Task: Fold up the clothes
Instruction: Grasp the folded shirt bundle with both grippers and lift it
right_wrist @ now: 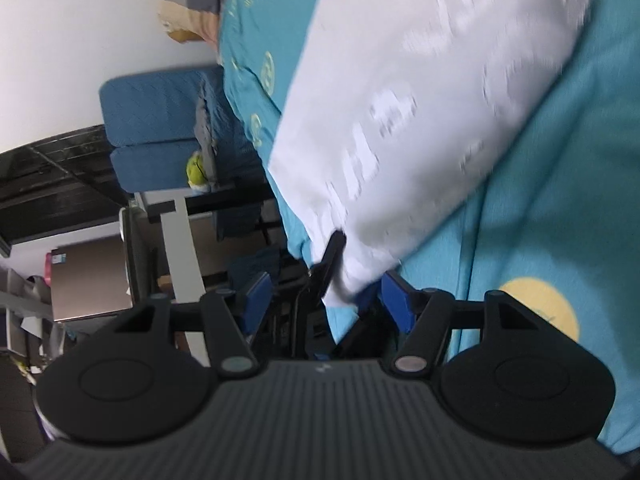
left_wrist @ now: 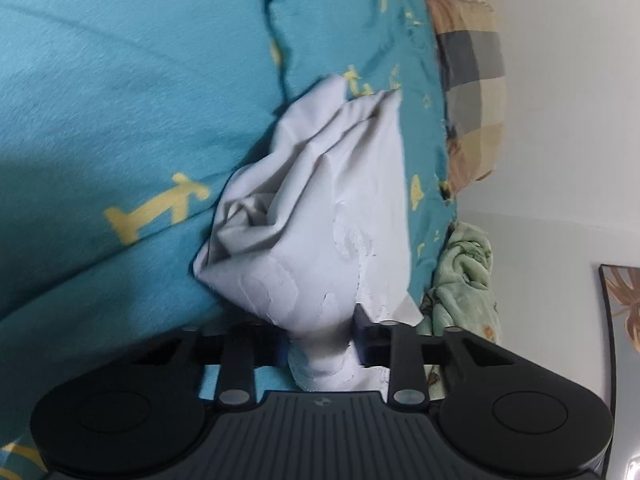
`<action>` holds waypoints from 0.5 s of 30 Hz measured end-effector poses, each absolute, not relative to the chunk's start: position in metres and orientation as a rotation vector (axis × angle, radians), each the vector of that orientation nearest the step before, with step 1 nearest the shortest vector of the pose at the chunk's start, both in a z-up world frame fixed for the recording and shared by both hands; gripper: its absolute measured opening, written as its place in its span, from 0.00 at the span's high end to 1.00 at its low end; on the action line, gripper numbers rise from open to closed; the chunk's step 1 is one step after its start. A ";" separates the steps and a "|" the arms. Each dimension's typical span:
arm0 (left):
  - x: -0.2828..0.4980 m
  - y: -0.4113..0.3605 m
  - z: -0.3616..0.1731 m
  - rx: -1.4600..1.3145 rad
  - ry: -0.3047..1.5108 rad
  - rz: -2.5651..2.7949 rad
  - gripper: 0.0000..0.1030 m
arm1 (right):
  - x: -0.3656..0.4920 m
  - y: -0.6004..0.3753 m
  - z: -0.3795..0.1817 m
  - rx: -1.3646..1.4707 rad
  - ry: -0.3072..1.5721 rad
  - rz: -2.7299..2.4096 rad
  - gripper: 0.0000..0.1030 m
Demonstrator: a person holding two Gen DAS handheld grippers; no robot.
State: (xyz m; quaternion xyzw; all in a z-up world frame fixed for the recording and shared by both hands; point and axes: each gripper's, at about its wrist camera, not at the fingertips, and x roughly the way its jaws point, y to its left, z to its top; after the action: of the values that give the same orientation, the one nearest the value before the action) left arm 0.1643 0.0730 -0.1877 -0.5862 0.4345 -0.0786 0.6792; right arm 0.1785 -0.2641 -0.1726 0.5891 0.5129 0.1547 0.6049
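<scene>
- Left gripper (left_wrist: 320, 344): jaws pinching a bunched fold of the white garment (left_wrist: 320, 200), which lies crumpled on the teal bedspread (left_wrist: 120, 100).
- Checked pillow (left_wrist: 472, 80): beyond the bedspread's edge, against the wall.
- Right gripper (right_wrist: 324, 300): jaws spread, the white garment's (right_wrist: 420, 100) corner between them.

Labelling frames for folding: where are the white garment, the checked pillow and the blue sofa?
white garment (left_wrist: 320, 200), left wrist view, bunched middle.
checked pillow (left_wrist: 472, 80), left wrist view, grey check.
blue sofa (right_wrist: 152, 100), right wrist view, upper cushion.
</scene>
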 end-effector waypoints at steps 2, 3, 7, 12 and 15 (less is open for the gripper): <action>0.168 0.071 -0.177 -1.296 0.943 -0.216 0.82 | 0.182 -0.257 -0.178 1.369 1.214 0.358 0.38; 0.170 0.071 -0.172 -1.287 0.928 -0.234 0.82 | 0.183 -0.256 -0.181 1.386 1.217 0.346 0.38; 0.176 0.073 -0.161 -1.302 0.885 -0.294 0.83 | 0.185 -0.266 -0.197 1.498 1.159 0.222 0.37; 0.178 0.076 -0.164 -1.333 0.887 -0.304 0.83 | 0.174 -0.292 -0.195 1.544 0.989 0.022 0.37; 0.180 0.077 -0.165 -1.345 0.876 -0.308 0.83 | 0.168 -0.311 -0.197 1.562 0.914 -0.110 0.37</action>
State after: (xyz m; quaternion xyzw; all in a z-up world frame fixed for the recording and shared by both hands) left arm 0.1801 0.0768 -0.1647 -0.6002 0.3909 -0.1373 0.6842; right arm 0.1681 -0.3111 -0.1972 0.6783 0.3970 -0.0476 0.6165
